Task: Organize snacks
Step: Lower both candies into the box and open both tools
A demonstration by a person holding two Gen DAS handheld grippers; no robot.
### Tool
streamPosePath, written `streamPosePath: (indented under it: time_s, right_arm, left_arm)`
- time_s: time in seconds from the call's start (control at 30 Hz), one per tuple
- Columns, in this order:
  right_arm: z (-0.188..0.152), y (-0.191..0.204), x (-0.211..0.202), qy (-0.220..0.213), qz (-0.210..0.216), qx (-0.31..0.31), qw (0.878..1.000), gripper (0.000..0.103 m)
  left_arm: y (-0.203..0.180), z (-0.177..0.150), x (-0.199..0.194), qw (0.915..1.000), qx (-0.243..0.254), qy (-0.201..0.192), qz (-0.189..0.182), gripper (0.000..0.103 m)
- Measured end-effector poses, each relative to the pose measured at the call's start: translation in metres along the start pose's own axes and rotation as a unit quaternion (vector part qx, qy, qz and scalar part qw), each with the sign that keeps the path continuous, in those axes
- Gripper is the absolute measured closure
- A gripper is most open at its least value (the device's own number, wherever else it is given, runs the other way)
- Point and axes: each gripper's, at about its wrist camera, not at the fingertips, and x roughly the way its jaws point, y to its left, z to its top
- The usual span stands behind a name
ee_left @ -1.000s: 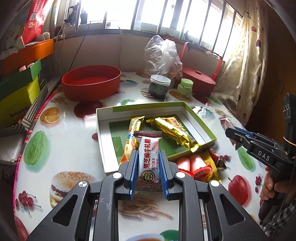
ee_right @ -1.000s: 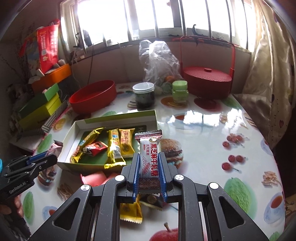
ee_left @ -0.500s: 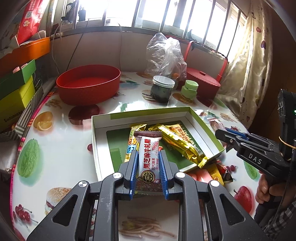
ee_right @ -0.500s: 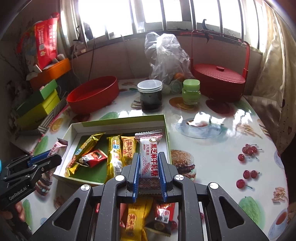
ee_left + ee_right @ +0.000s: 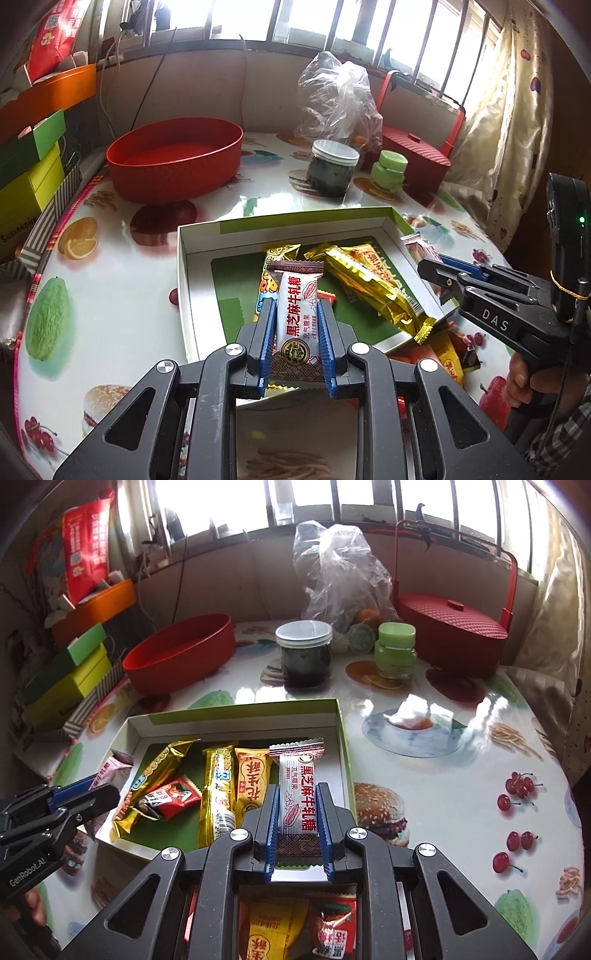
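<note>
Two candy packets carried in over the open box, not yet set down.

Left gripper clenched on a white candy packet; right gripper clenched on its twin. Both have closed in on the green-lined box over the last second and now hang above its near edge. Inside lie gold bars and a red sweet; loose snacks wait on the table below, seemingly unsorted. Likely next step: release into the box.
</note>
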Motion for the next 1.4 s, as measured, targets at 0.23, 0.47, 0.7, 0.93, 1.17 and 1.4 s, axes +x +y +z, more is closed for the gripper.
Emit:
streamPosePath:
  time_s: [0.23,0.47,0.7,0.93,1.17,1.4]
  right_arm:
    - [0.0,0.0,0.011,0.01,-0.001,-0.002,1.0,0.085]
    - [-0.002,-0.002,0.02,0.019,-0.002,0.001,1.0,0.085]
    - [-0.005,-0.003,0.025,0.024,0.0,0.002,1.0,0.085]
    - [-0.005,-0.003,0.027,0.025,0.004,0.002,1.0,0.085]
    - [-0.006,-0.003,0.028,0.027,0.007,0.001,1.0,0.085]
    - [-0.005,-0.003,0.028,0.027,0.007,0.001,1.0,0.084]
  left_arm:
    - [0.002,-0.001,0.01,0.9999,-0.004,0.01,0.002,0.08]
    - [0.004,-0.003,0.017,0.9998,-0.007,0.019,0.006,0.08]
    - [0.003,-0.002,0.019,0.9998,-0.006,0.019,0.008,0.08]
    - [0.003,-0.002,0.019,0.9998,-0.006,0.019,0.006,0.08]
    - [0.003,-0.001,0.02,0.9997,-0.009,0.019,0.009,0.08]
    - [0.005,-0.001,0.02,0.9997,-0.014,0.021,0.008,0.07]
